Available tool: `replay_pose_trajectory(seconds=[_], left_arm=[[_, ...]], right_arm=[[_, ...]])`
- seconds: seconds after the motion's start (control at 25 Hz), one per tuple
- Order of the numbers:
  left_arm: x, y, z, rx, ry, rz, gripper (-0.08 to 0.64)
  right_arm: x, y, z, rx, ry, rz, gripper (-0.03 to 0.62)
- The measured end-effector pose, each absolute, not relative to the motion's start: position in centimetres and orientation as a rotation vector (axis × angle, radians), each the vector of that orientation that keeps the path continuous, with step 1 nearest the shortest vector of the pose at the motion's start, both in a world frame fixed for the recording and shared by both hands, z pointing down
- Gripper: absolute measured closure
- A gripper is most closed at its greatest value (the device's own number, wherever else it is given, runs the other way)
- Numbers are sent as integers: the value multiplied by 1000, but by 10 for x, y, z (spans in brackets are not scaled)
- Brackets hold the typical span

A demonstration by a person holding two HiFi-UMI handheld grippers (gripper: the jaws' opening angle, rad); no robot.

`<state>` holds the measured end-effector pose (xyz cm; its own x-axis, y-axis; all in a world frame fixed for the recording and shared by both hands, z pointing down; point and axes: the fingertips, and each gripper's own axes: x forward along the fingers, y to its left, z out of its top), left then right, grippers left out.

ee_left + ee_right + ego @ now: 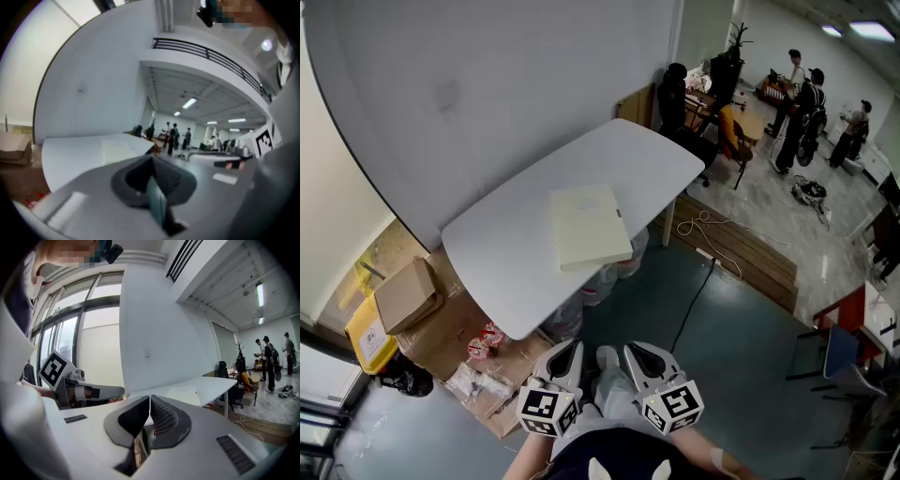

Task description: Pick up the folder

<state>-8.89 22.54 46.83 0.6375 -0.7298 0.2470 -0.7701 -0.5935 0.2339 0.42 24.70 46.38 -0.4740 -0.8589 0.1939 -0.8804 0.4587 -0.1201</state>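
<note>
The folder [589, 227] lies flat on the white tabletop [506, 234], near the edge facing the person. The left gripper [572, 349] and the right gripper [639, 351] sit side by side close to the person's body, well apart from the folder. Both grippers are clenched, jaws together, with nothing between them.
</note>
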Motion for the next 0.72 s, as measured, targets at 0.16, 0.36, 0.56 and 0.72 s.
replay_pose_trajectory(seconds=[0.16, 0.36, 0.56, 0.72], left_arm=[[-89, 224, 464, 2568, -1212, 140, 555], [-99, 216, 462, 2557, -1244, 125, 555], [-102, 210, 457, 2555, -1258, 103, 555], [-100, 206, 461, 2551, -1252, 112, 555]], right_arm=[[1, 248, 466, 1544, -2591, 303, 577], [-3, 248, 459, 1543, -2598, 283, 577], [0, 244, 456, 1559, -2593, 267, 577], [2, 239, 454, 1568, -2591, 262, 577]])
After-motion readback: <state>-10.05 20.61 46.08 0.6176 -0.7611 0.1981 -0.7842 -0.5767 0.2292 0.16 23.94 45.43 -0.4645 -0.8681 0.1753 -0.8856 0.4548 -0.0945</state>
